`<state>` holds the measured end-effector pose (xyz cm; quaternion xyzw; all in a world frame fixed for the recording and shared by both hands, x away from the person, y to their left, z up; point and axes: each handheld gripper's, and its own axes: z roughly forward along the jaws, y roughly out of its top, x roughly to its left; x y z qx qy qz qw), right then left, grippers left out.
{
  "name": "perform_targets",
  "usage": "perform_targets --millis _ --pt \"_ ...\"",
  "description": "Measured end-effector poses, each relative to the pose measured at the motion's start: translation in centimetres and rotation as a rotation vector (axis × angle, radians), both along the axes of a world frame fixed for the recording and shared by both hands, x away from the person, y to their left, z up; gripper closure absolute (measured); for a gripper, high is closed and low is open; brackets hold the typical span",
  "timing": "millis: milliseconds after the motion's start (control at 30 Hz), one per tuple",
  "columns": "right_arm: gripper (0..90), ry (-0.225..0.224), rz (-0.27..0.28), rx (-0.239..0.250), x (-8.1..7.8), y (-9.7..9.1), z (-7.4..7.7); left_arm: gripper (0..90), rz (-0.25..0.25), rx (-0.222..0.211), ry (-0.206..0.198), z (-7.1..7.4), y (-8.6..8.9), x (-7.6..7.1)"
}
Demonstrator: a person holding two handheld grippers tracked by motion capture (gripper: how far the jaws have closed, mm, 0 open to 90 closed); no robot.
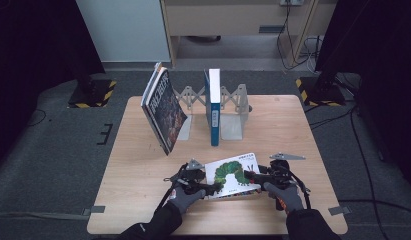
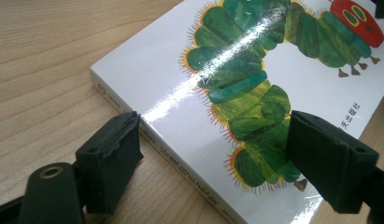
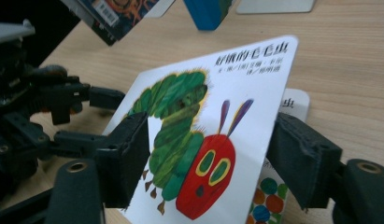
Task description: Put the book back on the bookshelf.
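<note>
two grippers at a caterpillar picture book

the caterpillar picture book (image 1: 232, 174) lies near the front edge of the wooden table (image 1: 133, 150), between the two hands. left of the book and farther back, a dark-covered book (image 1: 163, 109) leans tilted; directly behind it a blue book (image 1: 213, 106) stands upright in a grey metal bookend rack (image 1: 233, 112). the left gripper (image 1: 209, 188) sits at the book's spine corner, jaws spread wide, one over the table and one over the cover, clamping nothing. the right gripper (image 1: 249, 175) is at the opposite edge, jaws parted either side of the front cover, which is raised off the pages there; i can't tell if a pad touches it. to my eye the book is light and its cover stiff but very glossy, so likely slippery; the spine looks the firmest place to grip, while a hold on the cover's edge would only open it.
</note>
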<state>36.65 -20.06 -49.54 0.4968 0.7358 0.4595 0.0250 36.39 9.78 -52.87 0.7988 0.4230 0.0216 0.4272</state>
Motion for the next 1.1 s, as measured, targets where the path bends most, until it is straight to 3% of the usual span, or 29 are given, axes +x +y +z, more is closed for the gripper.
perform_targets --millis 67,633,867,1100 --pt "30.3 -0.008 0.012 -0.034 0.1 0.3 -0.1 16.7 -0.001 0.001 -0.001 0.0 0.0 0.0" --pt "36.5 0.032 0.028 -0.077 1.4 0.9 -1.0 14.6 -0.024 0.015 -0.011 0.0 -0.1 0.1" --pt "41.4 0.048 0.020 -0.080 1.6 0.7 -1.2 14.2 -0.022 0.023 -0.019 0.0 -0.4 0.3" --pt "51.0 0.056 0.001 -0.046 1.7 0.2 -0.9 14.7 -0.018 0.014 -0.017 0.0 -0.3 0.5"
